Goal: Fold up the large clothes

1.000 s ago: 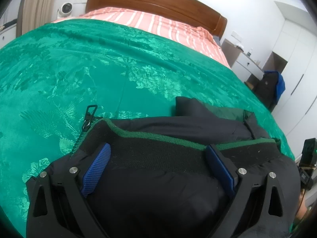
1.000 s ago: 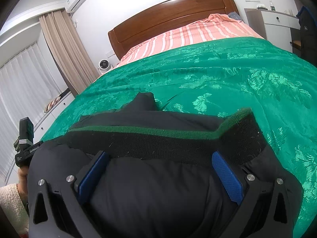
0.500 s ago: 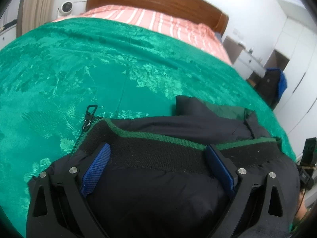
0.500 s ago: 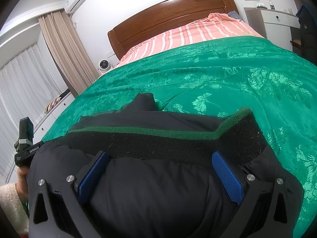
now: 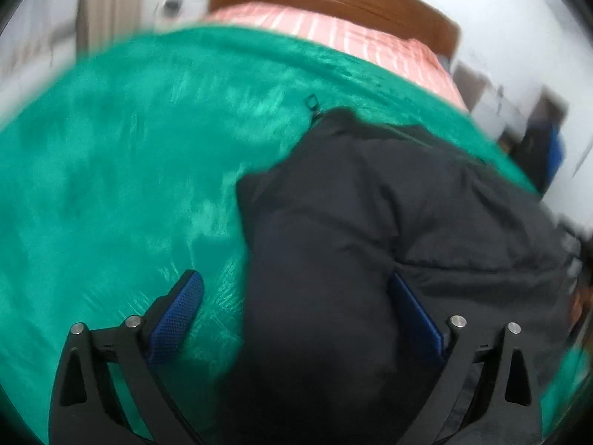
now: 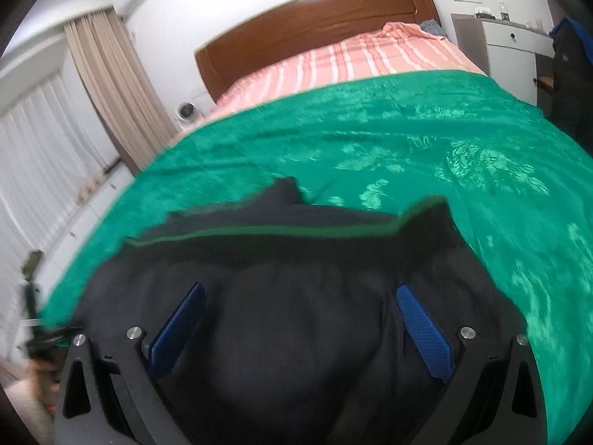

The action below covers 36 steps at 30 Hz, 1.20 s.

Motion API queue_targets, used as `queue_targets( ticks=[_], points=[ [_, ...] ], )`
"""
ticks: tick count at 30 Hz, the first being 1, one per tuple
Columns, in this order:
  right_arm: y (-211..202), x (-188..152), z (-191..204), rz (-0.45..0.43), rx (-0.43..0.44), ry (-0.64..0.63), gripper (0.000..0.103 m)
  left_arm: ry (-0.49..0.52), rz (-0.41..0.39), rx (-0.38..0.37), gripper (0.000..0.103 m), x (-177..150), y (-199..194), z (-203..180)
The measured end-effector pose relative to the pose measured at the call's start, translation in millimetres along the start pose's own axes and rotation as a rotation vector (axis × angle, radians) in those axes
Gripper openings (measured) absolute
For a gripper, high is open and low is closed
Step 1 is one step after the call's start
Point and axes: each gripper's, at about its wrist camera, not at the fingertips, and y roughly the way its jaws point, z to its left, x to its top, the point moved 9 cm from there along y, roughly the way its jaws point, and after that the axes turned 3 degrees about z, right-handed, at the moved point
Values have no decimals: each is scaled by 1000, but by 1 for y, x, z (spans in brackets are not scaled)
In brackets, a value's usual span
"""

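Observation:
A black padded jacket point(image 5: 370, 222) lies on the green bedspread point(image 5: 111, 167); its zipper pull point(image 5: 311, 102) points toward the headboard. My left gripper point(image 5: 292, 282) is open above it: the left finger is over bare bedspread, the right finger over the jacket. This view is motion-blurred. In the right wrist view the jacket point(image 6: 296, 333) fills the lower half, and its black knit band with a green edge point(image 6: 278, 244) runs across. My right gripper point(image 6: 300, 291) is open, both blue pads over the fabric, nothing pinched.
The green bedspread point(image 6: 407, 129) stretches to a pink striped sheet point(image 6: 352, 59) and a wooden headboard point(image 6: 315, 26). A white nightstand point(image 6: 511, 48) and a hanging dark coat point(image 6: 570, 63) stand on the right. Curtains point(image 6: 107, 85) hang on the left.
The left wrist view has swung fast: the knit band has left it, and the jacket now stretches away to the right. The right view has shifted slightly and blurred. Both grippers remain open.

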Motion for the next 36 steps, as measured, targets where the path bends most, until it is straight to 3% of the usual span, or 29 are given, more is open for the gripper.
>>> queue_targets(
  ticks=[1, 2, 6, 8, 10, 13, 16, 18, 21, 23, 25, 29, 31, 36],
  points=[
    [-12, -6, 3, -2, 16, -1, 101, -60, -6, -40, 100, 0, 2, 6],
    [-24, -16, 5, 2, 23, -7, 101, -64, -8, -34, 100, 2, 2, 6],
    [-61, -81, -3, 69, -28, -15, 101, 25, 18, 57, 99, 3, 3, -5],
    [-88, -109, -4, 29, -60, -27, 101, 41, 14, 100, 88, 5, -12, -11],
    [-116, -133, 1, -38, -85, -51, 101, 105, -33, 119, 88, 9, -38, -29],
    [-140, -159, 8, -131, -106, -69, 101, 246, -85, 22, 93, 17, -65, -101],
    [-136, -167, 15, -126, -70, -84, 101, 332, -49, -74, 95, 32, -56, -170],
    [-129, -167, 16, -116, -56, -104, 101, 372, -24, -88, 95, 47, -31, -210],
    [-120, -171, 15, -107, -36, -104, 101, 378, 29, -5, 95, 62, 28, -231],
    [-118, -176, 12, -91, -22, -84, 101, 404, 121, 60, 97, 47, 76, -229],
    [-118, -178, 8, -80, -13, -73, 101, 482, 107, 104, 99, 30, 97, -227],
    [-118, -181, 1, -67, 2, -46, 101, 473, 124, 108, 99, 31, 99, -222],
    [-121, -179, 0, -73, 4, -34, 101, 492, 127, 119, 94, 27, 85, -228],
    [-125, -176, 2, -94, 0, -47, 101, 566, 93, 106, 94, -13, 45, -228]
  ],
)
